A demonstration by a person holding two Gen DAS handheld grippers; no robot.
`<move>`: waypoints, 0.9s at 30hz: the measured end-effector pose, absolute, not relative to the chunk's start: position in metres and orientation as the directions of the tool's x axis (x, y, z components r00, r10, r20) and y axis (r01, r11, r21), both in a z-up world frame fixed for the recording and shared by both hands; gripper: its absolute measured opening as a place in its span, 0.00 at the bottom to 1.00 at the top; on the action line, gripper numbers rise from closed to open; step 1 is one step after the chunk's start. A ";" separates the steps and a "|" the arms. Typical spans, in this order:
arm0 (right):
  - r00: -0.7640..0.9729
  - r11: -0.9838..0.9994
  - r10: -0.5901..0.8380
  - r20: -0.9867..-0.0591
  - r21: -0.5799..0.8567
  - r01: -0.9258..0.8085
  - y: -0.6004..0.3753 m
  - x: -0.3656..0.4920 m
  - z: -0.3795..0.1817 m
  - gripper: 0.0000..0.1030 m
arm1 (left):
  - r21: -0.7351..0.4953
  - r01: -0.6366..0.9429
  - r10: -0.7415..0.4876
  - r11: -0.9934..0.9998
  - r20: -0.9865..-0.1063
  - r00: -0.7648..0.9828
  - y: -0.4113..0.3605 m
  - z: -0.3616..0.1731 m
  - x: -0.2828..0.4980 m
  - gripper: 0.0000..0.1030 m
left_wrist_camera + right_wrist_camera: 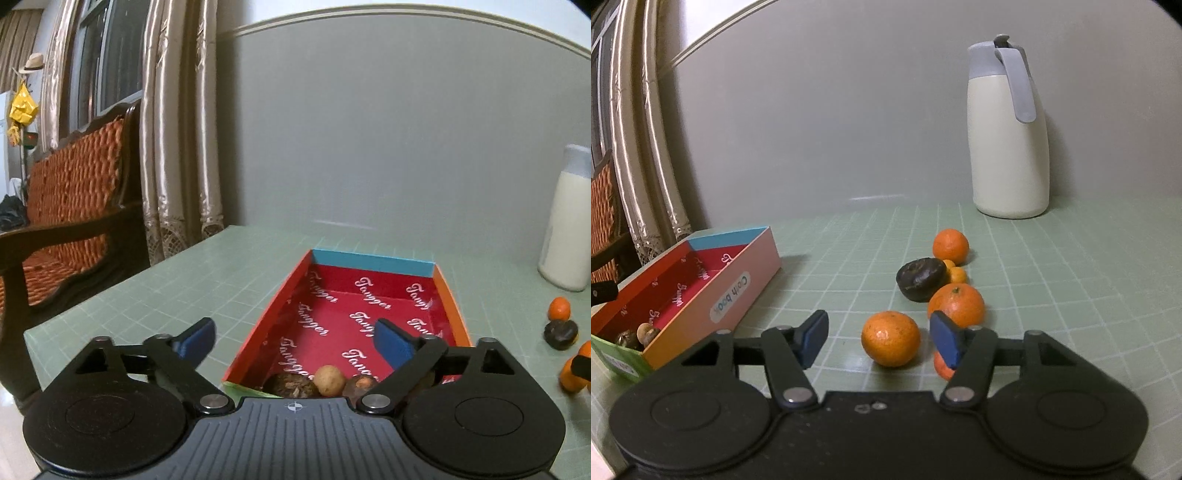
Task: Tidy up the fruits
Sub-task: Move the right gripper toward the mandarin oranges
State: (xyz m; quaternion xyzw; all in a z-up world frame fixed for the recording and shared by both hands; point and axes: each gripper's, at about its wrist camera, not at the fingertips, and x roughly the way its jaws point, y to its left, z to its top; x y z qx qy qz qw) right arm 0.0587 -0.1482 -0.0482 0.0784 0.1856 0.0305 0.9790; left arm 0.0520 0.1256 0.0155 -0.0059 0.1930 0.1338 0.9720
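Three small fruits [328, 380] lie in my box [373, 260], while oranges [890, 338] and a dark fruit [921, 278] wait on the counter [1071, 266], both hand-held grippers, left [295, 341] and right [879, 338], open and empty.

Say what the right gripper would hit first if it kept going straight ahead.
Probably the nearest orange: it sits on the mat just ahead of the open right gripper, roughly between the fingertips. Depth is hard to judge, so the gripper might pass above it.

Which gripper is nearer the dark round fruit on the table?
Right. The right gripper faces the dark round fruit just past the oranges; the left gripper hangs over the box.
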 end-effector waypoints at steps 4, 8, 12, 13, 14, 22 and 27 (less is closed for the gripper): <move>0.928 0.985 0.087 -0.363 0.169 -0.026 -0.147 0.061 -0.049 0.59 | 0.059 -0.285 0.287 0.957 -0.358 0.888 0.128 0.017 0.050 0.97; 0.924 0.984 0.089 -0.371 0.177 -0.024 -0.146 0.064 -0.050 0.59 | 0.078 -0.321 0.327 0.944 -0.345 0.880 0.135 0.016 0.047 1.00; 0.921 0.981 0.093 -0.377 0.191 -0.022 -0.145 0.067 -0.050 0.59 | 0.083 -0.342 0.349 0.936 -0.345 0.871 0.144 0.015 0.047 1.00; 0.921 0.982 0.091 -0.378 0.190 -0.019 -0.144 0.067 -0.050 0.59 | 0.081 -0.345 0.351 0.935 -0.350 0.868 0.147 0.014 0.047 1.00; 0.920 0.982 0.089 -0.381 0.189 -0.017 -0.143 0.068 -0.050 0.59 | 0.079 -0.349 0.353 0.934 -0.354 0.866 0.149 0.014 0.047 1.00; 0.915 0.979 0.060 -0.398 0.202 0.023 -0.144 0.077 -0.052 0.60 | 0.082 -0.369 0.373 0.926 -0.358 0.856 0.161 0.010 0.044 1.00; 0.899 0.974 0.067 -0.433 0.223 0.035 -0.144 0.085 -0.056 0.57 | 0.081 -0.382 0.384 0.921 -0.361 0.850 0.167 0.010 0.042 1.00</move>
